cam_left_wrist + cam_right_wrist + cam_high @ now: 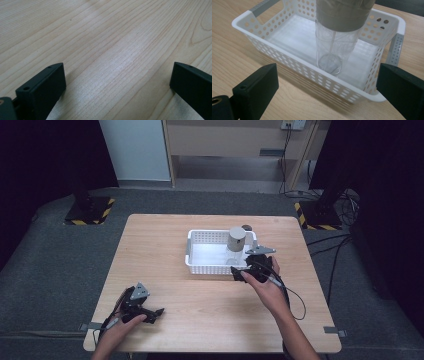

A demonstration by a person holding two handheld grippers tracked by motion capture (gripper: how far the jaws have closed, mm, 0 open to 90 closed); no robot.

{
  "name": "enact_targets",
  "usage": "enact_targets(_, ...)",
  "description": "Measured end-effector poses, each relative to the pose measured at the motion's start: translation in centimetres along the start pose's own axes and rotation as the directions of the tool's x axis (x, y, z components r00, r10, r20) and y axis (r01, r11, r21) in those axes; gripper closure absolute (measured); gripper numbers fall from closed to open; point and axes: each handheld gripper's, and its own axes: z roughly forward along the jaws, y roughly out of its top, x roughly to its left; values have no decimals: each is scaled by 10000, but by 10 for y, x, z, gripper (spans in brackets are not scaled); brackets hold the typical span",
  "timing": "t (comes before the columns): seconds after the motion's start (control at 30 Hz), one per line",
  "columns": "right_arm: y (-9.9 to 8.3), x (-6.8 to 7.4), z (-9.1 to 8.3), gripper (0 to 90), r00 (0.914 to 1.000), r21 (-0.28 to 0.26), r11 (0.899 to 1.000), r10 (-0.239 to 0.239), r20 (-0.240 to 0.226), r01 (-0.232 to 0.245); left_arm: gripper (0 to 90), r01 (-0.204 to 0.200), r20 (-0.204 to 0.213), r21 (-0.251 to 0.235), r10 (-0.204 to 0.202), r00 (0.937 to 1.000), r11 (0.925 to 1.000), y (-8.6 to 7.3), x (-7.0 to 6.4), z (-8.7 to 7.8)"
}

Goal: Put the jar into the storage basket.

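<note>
Clear plastic forms the body of the tall cylindrical bottle with a grey cap (337,37), which stands upright inside the white perforated plastic basket with grey handles (294,67), toward the basket's right end as the high view shows it (236,245). Just in front of the basket's near wall hovers the right gripper (327,90), jaws spread wide and holding nothing, the bottle lined up between them but beyond the wall. A small dark round object (246,227) lies on the table just behind the basket. The left gripper (159,311) rests low at the near left corner, well apart from the basket, jaws likewise parted over bare wood (117,82). Both sit on a pale wooden table (165,265) with fine straight grain, standing on grey carpet (55,265). Black stand bases edged in yellow-and-black tape (90,211) flank the far side, cables trail at the right, and a light wooden cabinet (230,145) stands behind.
</note>
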Motion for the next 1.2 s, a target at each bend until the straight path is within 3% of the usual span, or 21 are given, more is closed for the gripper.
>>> enact_targets(0.47, -25, -2, -12, 39, 9999, 74, 9999, -94, -123, 95, 0, -1, 0, -2, 1, 10000, 10000, 0, 0, 0)
enact_targets(0.93, -43, -8, -21, 37, 9999, 83, 9999, 91, -119, -90, 0, -3, -1, -1, 3, 10000, 10000, 0, 0, 0)
enact_targets(1.2, -62, -15, -25, 37, 9996, 263, 9994, 225, -143, -221, 0, -1, 1, -2, 1, 10000, 10000, 0, 0, 0)
